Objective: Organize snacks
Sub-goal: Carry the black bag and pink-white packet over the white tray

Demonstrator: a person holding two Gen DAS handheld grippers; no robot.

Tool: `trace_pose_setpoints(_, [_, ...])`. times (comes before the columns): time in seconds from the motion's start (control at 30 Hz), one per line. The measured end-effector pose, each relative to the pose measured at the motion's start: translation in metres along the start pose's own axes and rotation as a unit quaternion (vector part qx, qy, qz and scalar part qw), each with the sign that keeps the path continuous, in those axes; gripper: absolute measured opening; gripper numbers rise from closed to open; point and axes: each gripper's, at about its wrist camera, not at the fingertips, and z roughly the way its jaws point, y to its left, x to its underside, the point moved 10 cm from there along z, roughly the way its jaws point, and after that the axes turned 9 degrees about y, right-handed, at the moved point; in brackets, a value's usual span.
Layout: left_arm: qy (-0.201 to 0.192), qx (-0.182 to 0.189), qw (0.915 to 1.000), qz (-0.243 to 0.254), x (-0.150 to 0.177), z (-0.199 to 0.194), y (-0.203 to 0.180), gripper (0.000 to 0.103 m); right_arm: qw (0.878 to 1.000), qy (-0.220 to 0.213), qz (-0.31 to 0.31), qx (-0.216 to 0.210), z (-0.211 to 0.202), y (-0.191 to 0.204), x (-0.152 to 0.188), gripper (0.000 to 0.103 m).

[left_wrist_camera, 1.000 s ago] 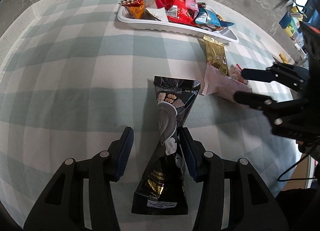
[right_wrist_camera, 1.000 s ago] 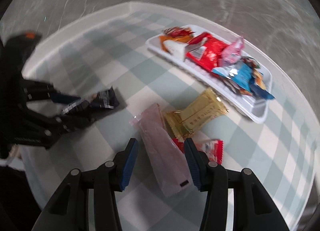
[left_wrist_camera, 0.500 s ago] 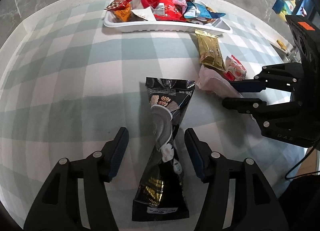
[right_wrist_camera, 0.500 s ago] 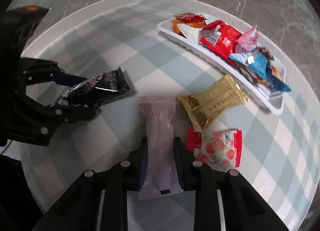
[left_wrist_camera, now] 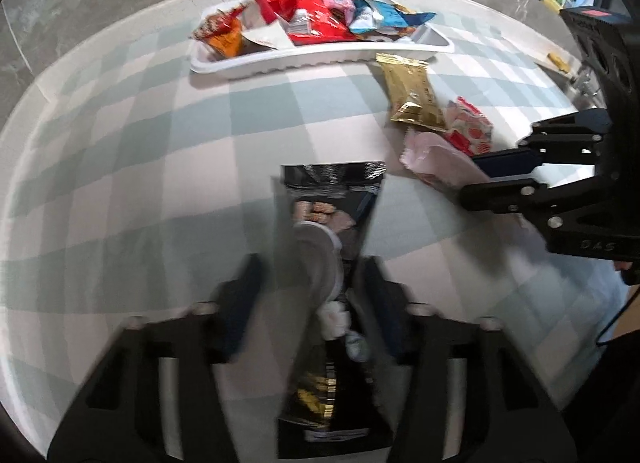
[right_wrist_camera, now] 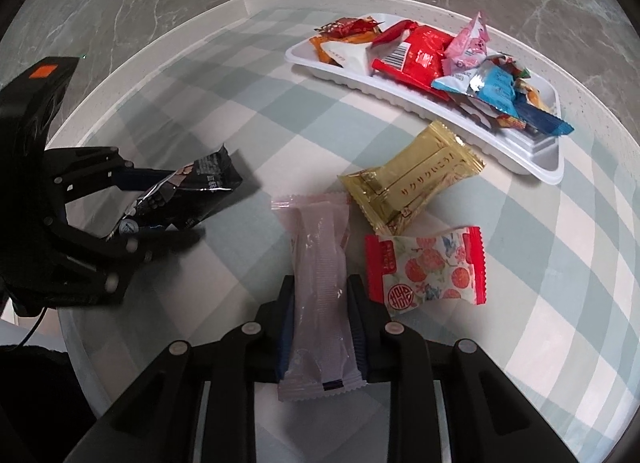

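My left gripper [left_wrist_camera: 310,291] is open around a long black snack packet [left_wrist_camera: 332,239]; its right finger touches the packet and the left finger stands off it. The view is motion-blurred. In the right wrist view the packet [right_wrist_camera: 192,191] looks lifted off the cloth between those fingers. My right gripper [right_wrist_camera: 320,311] is shut on a pale pink wrapped bar [right_wrist_camera: 320,283], also visible in the left wrist view [left_wrist_camera: 436,163]. A gold packet [right_wrist_camera: 412,183] and a red-and-white candy packet [right_wrist_camera: 428,263] lie on the cloth beside it.
A white tray [right_wrist_camera: 540,161] holding several snack packets stands at the far side of the round table with its green-and-white checked cloth [right_wrist_camera: 240,83]. The tray also shows in the left wrist view [left_wrist_camera: 304,59]. Grey marble floor lies beyond the table edge.
My right gripper has closed on the pink bar and drawn it back. My left gripper has moved with the black packet; its view has shifted and blurred.
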Motion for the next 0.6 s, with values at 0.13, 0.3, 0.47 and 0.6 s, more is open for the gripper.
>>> trace_pose_setpoints(0.13, [-0.006,0.016,0.9996,-0.024,0.002,-0.004,0.008,0.017,0.999,-0.003,0.025,-0.026,-0.006,-0.004,0.003,0.026])
trace_pose_setpoints(0.3, [-0.002,0.046,0.9982,-0.039,0.007,-0.008,0.007,0.017,0.996,-0.012,0.064,-0.063,-0.016,-0.008,0.006,0.025])
trace_pose_setpoints(0.47, [-0.007,0.063,0.9967,-0.051,0.006,-0.016,0.006,0.017,0.988,-0.025,0.106,-0.105,-0.031,-0.013,0.009,0.025])
trace_pose_setpoints(0.6, [-0.016,0.072,0.9960,-0.050,-0.003,-0.028,0.005,0.017,0.982,-0.033,0.134,-0.131,-0.041,-0.019,0.009,0.025])
